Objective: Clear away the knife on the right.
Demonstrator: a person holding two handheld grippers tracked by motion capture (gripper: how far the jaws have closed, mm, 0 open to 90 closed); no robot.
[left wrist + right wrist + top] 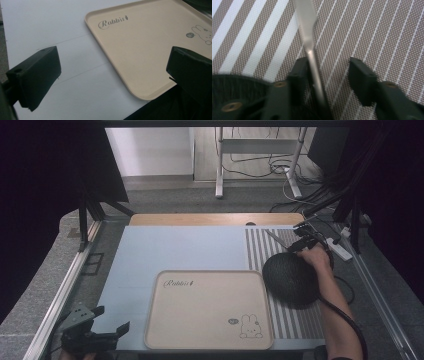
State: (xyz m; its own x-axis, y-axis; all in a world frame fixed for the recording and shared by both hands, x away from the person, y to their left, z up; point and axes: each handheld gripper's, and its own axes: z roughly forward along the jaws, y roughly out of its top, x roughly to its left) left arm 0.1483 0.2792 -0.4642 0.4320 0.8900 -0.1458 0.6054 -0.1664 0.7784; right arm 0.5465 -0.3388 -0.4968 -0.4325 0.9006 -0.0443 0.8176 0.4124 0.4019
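A silver utensil handle (308, 37) lies on the striped placemat (374, 30) and shows as a thin line (276, 240) in the high view. My right gripper (329, 75) is lowered over it at the far right (302, 237). The handle runs between the jaws, close against the left one, and the other jaw stands apart from it. A black round woven thing (290, 277) sits just in front of that hand, and its edge (237, 85) is at the lower left of the right gripper view. My left gripper (112, 318) rests at the near left corner, open and empty (113, 67).
A beige tray (210, 310) printed with "Rabbit" and a bunny lies at the near middle, its corner (140, 50) ahead of the left gripper. A pale blue mat (175, 250) covers the table left of the placemat (260, 250). Metal frame rails run along both sides.
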